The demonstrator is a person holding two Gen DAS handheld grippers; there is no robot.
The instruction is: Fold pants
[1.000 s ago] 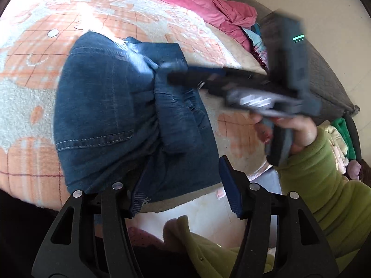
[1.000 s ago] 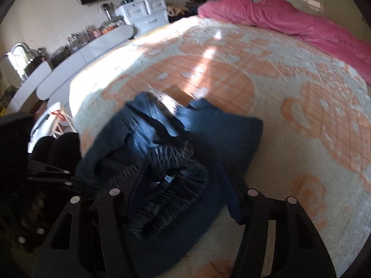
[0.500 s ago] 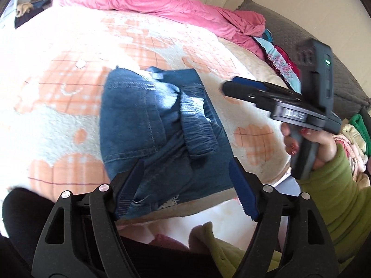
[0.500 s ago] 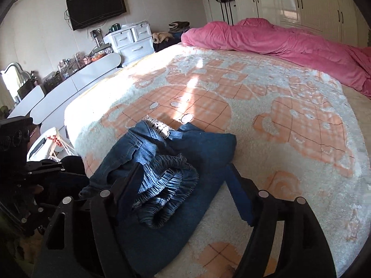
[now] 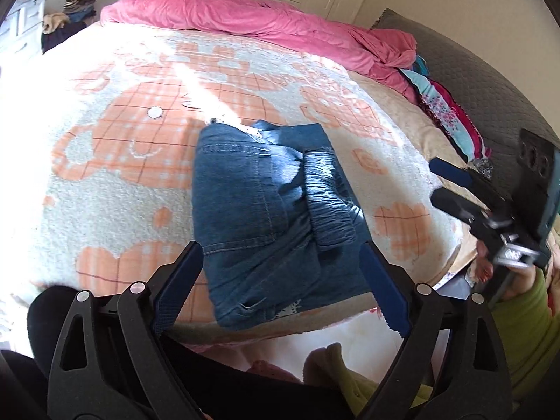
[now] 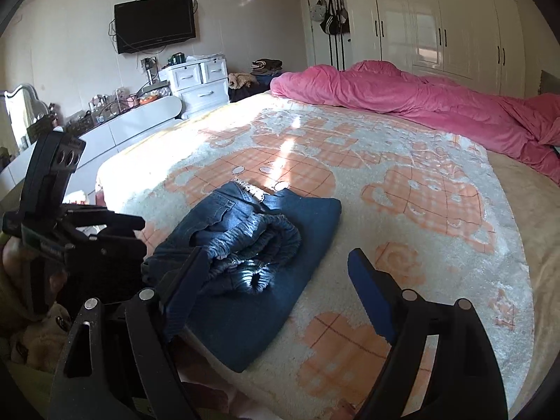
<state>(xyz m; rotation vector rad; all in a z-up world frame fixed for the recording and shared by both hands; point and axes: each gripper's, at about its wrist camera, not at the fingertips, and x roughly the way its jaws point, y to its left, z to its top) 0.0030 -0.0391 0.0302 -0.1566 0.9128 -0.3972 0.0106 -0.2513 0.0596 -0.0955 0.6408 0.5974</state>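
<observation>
While folded pants lie on the bed, left gripper spread apart, right gripper likewise, both holding nothing.

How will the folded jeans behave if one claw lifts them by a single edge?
The jeans look soft and layered, so the fold would probably open and sag. The bunched waistband lies loose on top and may slide off.

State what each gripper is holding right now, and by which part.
Nothing is held. The left gripper and right gripper are both open and empty, off the folded jeans lying on the bed.
</observation>
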